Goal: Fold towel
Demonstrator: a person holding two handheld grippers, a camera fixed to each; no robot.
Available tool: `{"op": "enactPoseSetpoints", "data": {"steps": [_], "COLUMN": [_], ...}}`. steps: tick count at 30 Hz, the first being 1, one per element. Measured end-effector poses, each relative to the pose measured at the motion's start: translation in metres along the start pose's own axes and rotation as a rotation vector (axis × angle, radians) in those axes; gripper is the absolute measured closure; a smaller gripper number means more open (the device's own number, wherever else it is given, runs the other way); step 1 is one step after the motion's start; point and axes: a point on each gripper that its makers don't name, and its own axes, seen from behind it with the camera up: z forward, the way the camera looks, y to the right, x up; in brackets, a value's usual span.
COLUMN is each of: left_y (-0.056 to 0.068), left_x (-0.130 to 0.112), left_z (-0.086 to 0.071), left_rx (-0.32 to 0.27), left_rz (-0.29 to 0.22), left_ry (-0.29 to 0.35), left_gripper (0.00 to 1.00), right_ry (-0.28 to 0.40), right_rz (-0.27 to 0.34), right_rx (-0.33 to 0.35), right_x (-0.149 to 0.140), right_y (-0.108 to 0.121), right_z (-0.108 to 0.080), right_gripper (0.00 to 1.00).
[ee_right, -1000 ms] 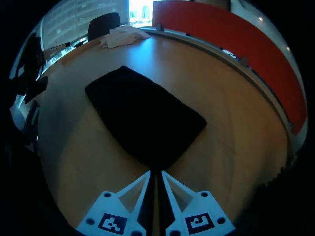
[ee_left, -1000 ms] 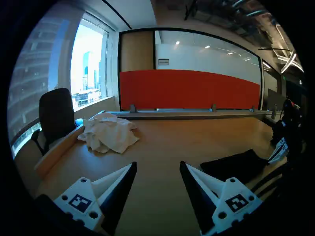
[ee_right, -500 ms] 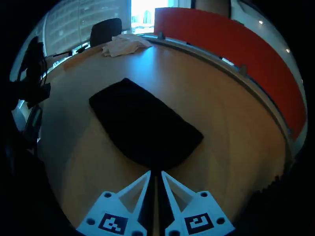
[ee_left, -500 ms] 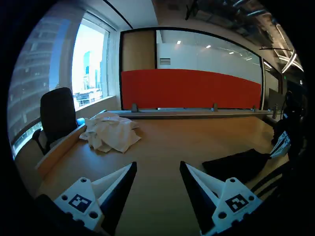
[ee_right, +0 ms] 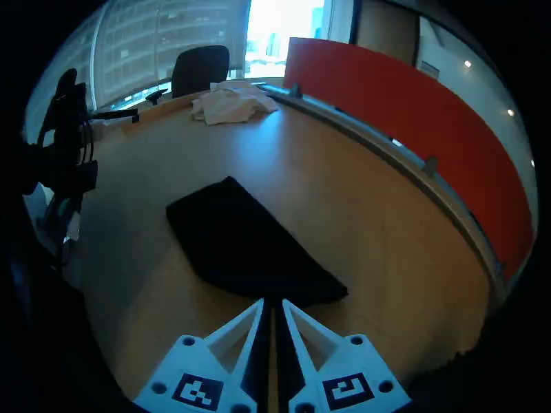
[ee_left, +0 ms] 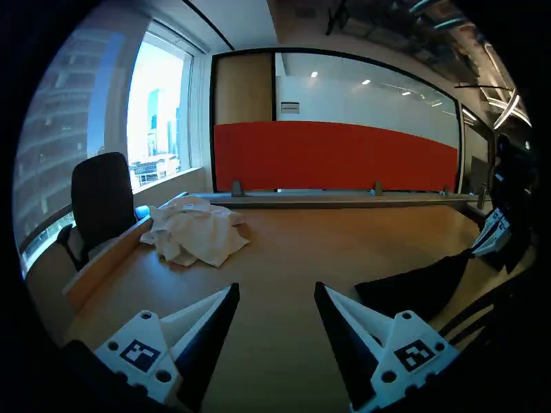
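Right at the bottom of the right gripper view, the right gripper (ee_right: 274, 303) has its fingers pressed together on the near end of the black towel (ee_right: 241, 237). That end is raised off the wooden table (ee_right: 330, 179), while the rest of the towel lies flat and runs away towards the far left. In the left gripper view the same raised end slopes up from the towel (ee_left: 413, 286) to the right gripper (ee_left: 492, 233) at the far right. The left gripper (ee_left: 275, 286) hovers over bare table (ee_left: 296, 248) with its fingers spread and nothing between them, well apart from the towel.

The step in hand looks like the first fold: carrying the pinched end over to the far end. To do it well, the pinch needs to stay firm and the lift low, so the cloth rolls over itself and does not slide across the smooth wood. One pinch point lets the lifted edge sag (it already droops to one side), so the idle left gripper would best take the other near corner before the carry. Then both corners can travel together and land square on the far corners.

Farther off, a crumpled white cloth heap (ee_right: 231, 107) sits near the table's end, clear of the work. Beyond it are an office chair (ee_right: 200, 69), the red partition (ee_right: 413, 138) and a bright window (ee_left: 155, 138).
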Motion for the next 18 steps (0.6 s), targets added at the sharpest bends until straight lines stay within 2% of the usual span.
{"op": "enactPoseSetpoints", "data": {"steps": [8, 18], "left_y": [-0.001, -0.002], "left_x": [0.001, 0.001], "left_z": [0.001, 0.003], "left_rx": [0.002, 0.001], "left_rz": [-0.003, -0.001], "left_ry": [0.000, -0.002], "left_gripper": [0.20, 0.20], "right_ry": [0.025, 0.030], "right_rz": [-0.024, -0.023], "right_rx": [0.000, 0.000], "right_x": [0.019, 0.021], "right_y": [0.002, 0.003], "right_z": [-0.001, -0.006], "right_gripper": [0.93, 0.93]}}
